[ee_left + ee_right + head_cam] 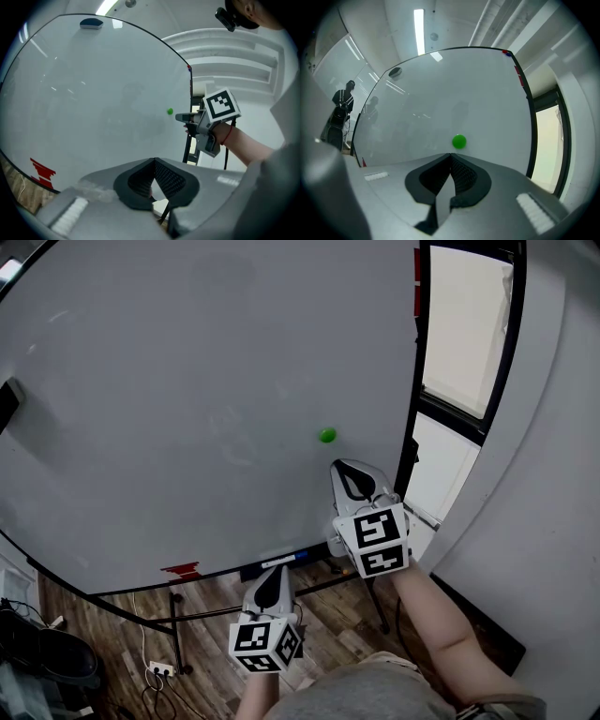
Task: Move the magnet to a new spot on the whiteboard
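Observation:
A small round green magnet (326, 435) sticks to the whiteboard (187, 409) right of its middle. My right gripper (353, 470) is shut and empty, its tip a short way below and right of the magnet, apart from it. Its own view has the magnet (459, 141) just above the closed jaw tips (450, 155). My left gripper (273, 579) hangs lower, near the board's bottom edge, shut with nothing in it. From the left gripper view the magnet (169, 111) shows just left of the right gripper (183, 118).
A dark eraser (9, 401) clings to the board's left edge, a red mark (181, 570) sits near the bottom rim. The board stands on a black frame (173, 629) over wood floor with cables. A dark-framed window (469, 343) and white wall are at right.

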`<control>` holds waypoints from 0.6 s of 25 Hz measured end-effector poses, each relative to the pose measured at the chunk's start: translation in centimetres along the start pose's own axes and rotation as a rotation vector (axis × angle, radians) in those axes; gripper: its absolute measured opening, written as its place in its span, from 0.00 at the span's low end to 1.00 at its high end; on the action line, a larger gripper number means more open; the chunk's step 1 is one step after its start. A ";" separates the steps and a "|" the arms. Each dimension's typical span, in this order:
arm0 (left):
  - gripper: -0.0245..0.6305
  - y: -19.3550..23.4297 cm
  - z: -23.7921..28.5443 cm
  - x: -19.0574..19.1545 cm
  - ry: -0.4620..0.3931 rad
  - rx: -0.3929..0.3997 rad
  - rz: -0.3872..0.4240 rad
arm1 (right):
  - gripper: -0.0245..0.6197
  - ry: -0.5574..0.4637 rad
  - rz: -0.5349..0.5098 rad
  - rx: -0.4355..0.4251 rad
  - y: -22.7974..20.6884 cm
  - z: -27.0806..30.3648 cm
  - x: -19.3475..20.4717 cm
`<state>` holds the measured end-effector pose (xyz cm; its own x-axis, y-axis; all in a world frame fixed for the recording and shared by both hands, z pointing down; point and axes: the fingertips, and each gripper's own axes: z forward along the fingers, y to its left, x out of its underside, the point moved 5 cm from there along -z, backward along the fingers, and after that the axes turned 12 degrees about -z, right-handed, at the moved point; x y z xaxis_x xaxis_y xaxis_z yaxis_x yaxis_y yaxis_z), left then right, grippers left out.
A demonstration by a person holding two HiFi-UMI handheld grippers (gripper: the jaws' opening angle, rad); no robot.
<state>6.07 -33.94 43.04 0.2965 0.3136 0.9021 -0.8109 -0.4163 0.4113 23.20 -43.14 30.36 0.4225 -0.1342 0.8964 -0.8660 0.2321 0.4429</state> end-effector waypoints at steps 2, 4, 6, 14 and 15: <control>0.04 0.2 0.1 0.0 0.000 -0.005 -0.001 | 0.05 -0.004 0.005 0.020 -0.7 0.8 -0.6; 0.04 0.5 0.1 -0.1 -0.001 -0.013 -0.003 | 0.06 -0.009 0.007 0.032 -1.2 1.4 -1.1; 0.04 0.7 0.2 0.0 0.000 -0.019 -0.007 | 0.11 -0.012 0.007 0.037 -1.6 1.9 -1.5; 0.04 0.5 0.8 0.1 0.000 -0.011 -0.008 | 0.24 0.003 0.006 0.048 -2.0 3.6 -2.1; 0.04 0.5 0.8 0.2 0.000 -0.011 -0.010 | 0.25 0.001 0.006 0.050 -2.0 3.7 -2.1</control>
<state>6.10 -34.76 43.54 0.3042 0.3175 0.8981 -0.8136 -0.4037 0.4184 23.09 -46.87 27.51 0.4174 -0.1318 0.8991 -0.8809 0.1843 0.4360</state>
